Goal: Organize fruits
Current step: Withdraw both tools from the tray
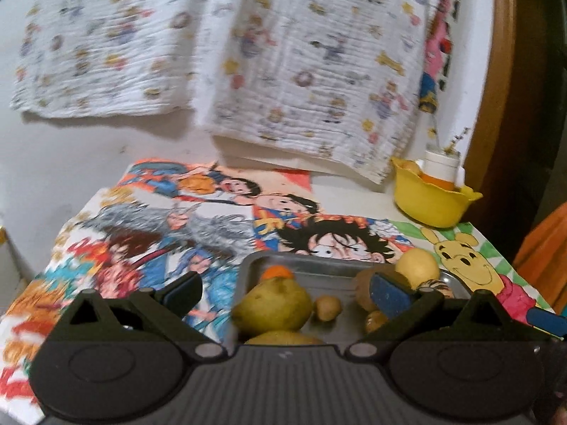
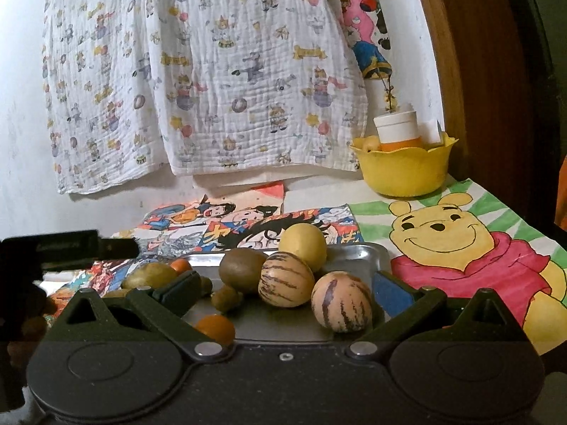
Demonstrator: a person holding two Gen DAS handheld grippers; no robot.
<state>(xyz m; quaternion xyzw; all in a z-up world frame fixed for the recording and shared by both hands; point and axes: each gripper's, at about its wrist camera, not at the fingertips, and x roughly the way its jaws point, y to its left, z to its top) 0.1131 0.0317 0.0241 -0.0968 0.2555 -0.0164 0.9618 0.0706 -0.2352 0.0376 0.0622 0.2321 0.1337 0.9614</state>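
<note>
A metal tray on the table holds several fruits: two striped melons, a yellow round fruit, a brown kiwi, a small orange and green-yellow fruits. My right gripper is open just above the tray's near edge, empty. In the left wrist view the tray holds a green pear-like fruit, a small brown fruit and a yellow fruit. My left gripper is open and empty over the tray's near left side.
A yellow bowl with a white-capped orange bottle stands at the back right. Cartoon drawings cover the table. A printed white cloth hangs on the wall behind. The left gripper's body shows at the left.
</note>
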